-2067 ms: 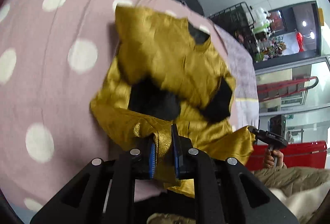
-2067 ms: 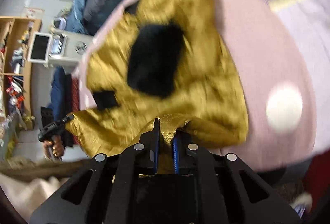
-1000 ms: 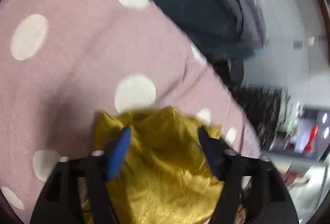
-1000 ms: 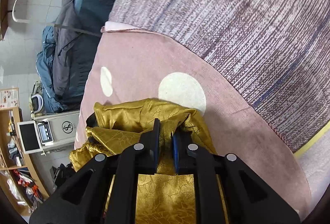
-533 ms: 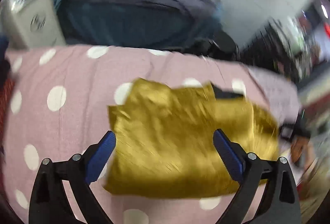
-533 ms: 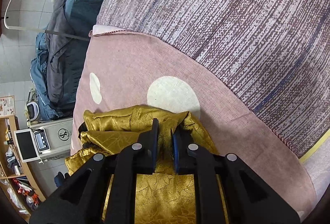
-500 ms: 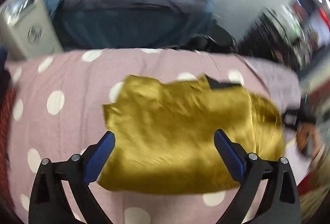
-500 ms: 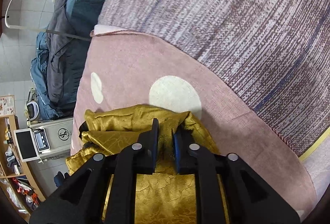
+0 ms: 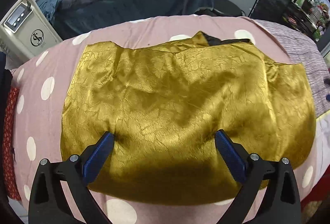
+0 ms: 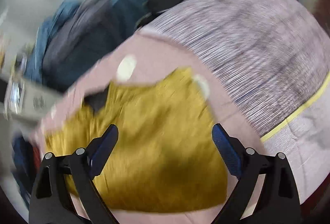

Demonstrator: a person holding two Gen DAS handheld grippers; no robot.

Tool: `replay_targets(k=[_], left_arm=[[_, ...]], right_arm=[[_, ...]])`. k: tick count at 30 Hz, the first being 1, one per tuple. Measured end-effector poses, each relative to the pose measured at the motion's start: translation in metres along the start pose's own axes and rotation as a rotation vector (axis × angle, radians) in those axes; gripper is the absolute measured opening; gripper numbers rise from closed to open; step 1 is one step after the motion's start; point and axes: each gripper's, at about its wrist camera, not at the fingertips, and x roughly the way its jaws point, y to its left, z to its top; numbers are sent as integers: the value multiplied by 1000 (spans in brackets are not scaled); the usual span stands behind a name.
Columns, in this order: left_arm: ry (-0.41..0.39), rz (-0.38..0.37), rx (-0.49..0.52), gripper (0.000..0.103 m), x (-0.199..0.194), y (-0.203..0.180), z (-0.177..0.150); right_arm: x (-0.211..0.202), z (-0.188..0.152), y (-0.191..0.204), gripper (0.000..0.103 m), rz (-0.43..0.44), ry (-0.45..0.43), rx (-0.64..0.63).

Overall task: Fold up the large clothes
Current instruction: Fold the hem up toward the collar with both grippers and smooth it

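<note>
We note the glossy, crinkled gold cloth garment (image 9: pixel 181 100), matt pink dotted bedsheet (image 9: pixel 51 71), and ribbed blue pads (image 9: pixel 97 154).

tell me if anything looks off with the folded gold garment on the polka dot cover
Mostly tidy, but the gold garment is not squared up: a black lining piece pokes out along its far edge, and the right end bulges past the main fold. The surface is wrinkled. Both grippers, left and right, hang open above it.

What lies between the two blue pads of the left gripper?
In the left wrist view, only the gold garment, lying flat on the dotted pink cover, shows between the left gripper pads; they do not pinch it.
</note>
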Motion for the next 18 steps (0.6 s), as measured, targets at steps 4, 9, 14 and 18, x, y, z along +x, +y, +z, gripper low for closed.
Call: replay_targets(k=[4, 9, 14, 18], left_arm=[[3, 48, 60, 97, 13, -8, 7], [43, 90, 119, 98, 34, -18, 9], [71, 81, 98, 98, 48, -12, 16], [69, 69, 127, 98, 61, -14, 25]], right_arm=[[27, -65, 73, 91, -108, 69, -404], [68, -89, 83, 94, -197, 151, -451], [92, -68, 55, 97, -135, 225, -290], [114, -61, 47, 97, -140, 282, -274]])
